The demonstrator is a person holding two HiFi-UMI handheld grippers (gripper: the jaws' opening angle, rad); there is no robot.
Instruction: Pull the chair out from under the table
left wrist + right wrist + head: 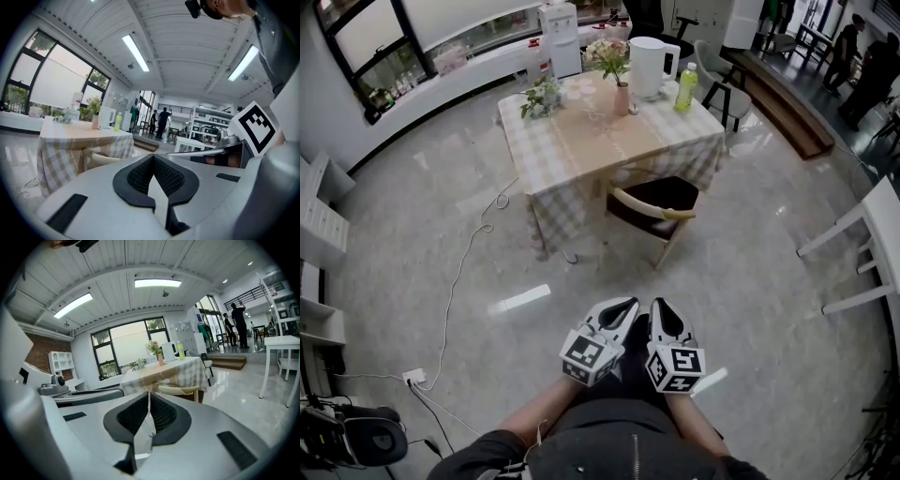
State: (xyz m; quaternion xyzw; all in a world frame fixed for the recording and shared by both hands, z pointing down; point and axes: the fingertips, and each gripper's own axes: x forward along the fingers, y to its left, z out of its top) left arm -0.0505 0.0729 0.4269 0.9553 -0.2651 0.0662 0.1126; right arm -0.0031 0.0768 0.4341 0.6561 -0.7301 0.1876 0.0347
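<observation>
We hold the left gripper (pixel 625 306) and the right gripper (pixel 660 306) side by side over the floor (pixel 750 309), well apart from the table (pixel 553 159), each with its jaws closed together on nothing. The chair (pixel 654 208) stands at the table's near edge toward its right corner, seat partly under it, curved back facing us.

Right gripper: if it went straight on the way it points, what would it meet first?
Probably the chair, at its curved wooden backrest; the shut right gripper lines up with it, with only floor between. Depth is hard to judge.
</observation>
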